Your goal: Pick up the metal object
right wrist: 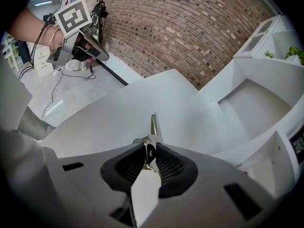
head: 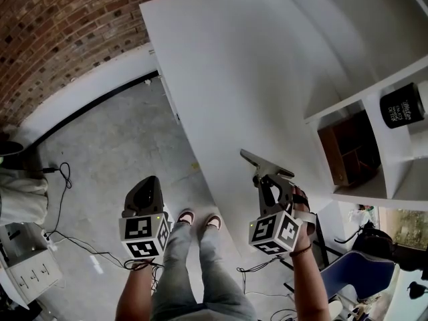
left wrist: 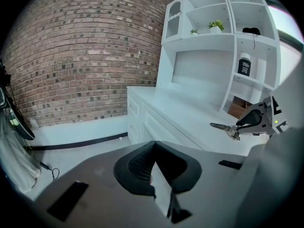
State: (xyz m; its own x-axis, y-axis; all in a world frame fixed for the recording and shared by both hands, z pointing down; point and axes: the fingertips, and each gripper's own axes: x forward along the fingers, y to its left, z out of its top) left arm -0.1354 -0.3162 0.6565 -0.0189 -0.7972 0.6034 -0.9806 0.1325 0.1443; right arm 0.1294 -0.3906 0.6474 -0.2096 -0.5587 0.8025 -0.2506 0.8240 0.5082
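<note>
Metal object [right wrist: 153, 125] half-hidden in right tool [right wrist: 151, 152]

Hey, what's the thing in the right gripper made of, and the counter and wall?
The object in the right gripper looks like bare polished metal: silvery, with bright glints. The counter seems painted or laminated white, smooth and matte. The wall is rough red-brown brick with pale mortar lines.

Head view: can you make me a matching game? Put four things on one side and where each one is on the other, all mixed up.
1 metal object
2 left gripper
3 black jar
4 brown wooden box

A tucked in below the jar
B over the grey floor
C on a white shelf
D held in the right gripper

Pairs: 1-D, 2-B, 3-C, 4-A
</note>
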